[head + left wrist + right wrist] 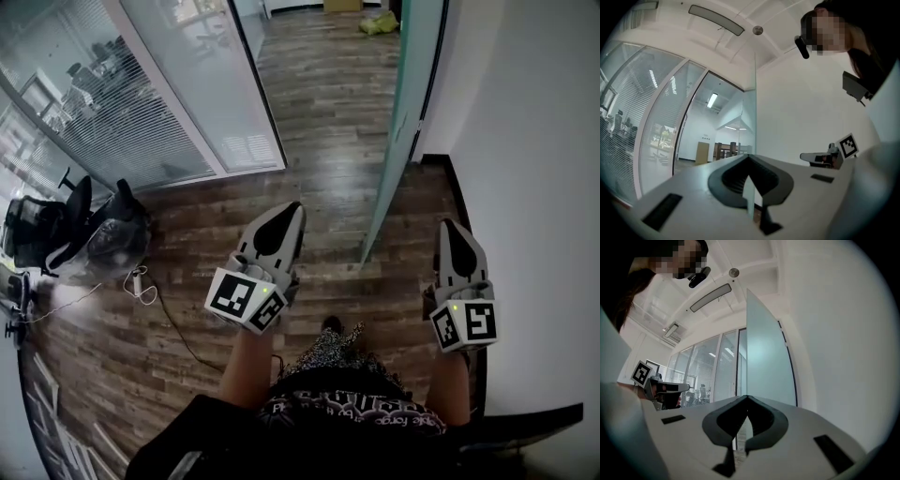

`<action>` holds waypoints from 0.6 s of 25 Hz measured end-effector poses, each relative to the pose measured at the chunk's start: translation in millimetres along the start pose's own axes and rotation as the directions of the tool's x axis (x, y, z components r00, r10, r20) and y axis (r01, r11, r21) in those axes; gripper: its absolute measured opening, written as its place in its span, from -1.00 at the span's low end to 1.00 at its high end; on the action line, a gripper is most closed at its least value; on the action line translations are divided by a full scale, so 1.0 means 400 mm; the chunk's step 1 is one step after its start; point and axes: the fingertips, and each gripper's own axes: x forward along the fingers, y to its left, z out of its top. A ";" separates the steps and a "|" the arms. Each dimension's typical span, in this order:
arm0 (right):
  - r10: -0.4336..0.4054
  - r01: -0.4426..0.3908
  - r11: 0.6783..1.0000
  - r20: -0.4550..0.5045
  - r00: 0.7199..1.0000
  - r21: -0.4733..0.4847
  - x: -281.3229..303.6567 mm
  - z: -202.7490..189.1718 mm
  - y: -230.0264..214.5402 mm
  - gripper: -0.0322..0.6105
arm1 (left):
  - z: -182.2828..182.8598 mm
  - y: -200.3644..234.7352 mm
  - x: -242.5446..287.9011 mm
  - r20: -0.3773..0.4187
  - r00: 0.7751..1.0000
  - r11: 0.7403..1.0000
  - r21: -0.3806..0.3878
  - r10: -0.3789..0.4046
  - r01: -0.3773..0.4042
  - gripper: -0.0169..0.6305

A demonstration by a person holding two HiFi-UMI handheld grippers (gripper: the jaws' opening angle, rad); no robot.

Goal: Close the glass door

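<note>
We're at the approach: the glass door (398,122) stands open ahead, left gripper (289,214) and right gripper (454,232) jaws shut, empty. Next, we'd say, press its edge and swing it closed.

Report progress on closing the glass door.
Done: nothing; the door stands wide open. In hand: the left gripper and right gripper, both shut and empty, point either side of its near edge, touching nothing. Left: contact the door and swing it closed.

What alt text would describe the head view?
A person holds the left gripper and right gripper, both shut and empty, toward an open glass door seen edge-on between them, above a wooden floor, with a white wall at right.
</note>
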 end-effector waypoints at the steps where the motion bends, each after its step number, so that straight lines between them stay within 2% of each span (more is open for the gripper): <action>1: -0.005 0.005 1.000 0.001 1.000 0.000 0.030 -0.002 -0.009 -0.89 | -0.002 0.021 0.028 0.000 1.000 1.000 -0.002 -0.008 0.008 -0.97; 5: -0.030 0.030 0.999 -0.012 0.999 -0.039 0.155 -0.010 -0.035 -0.89 | 0.002 0.116 0.127 0.007 0.999 0.999 -0.019 -0.038 0.038 -0.97; 9: -0.039 0.039 0.998 -0.007 0.999 -0.039 0.245 -0.020 -0.053 -0.89 | 0.001 0.219 0.189 0.007 1.000 1.000 -0.027 -0.010 0.010 -0.97; 15: -0.052 0.051 0.998 -0.024 0.998 -0.029 0.323 -0.062 -0.098 -0.89 | -0.010 0.267 0.283 -0.002 1.000 1.000 0.006 -0.017 0.017 -0.97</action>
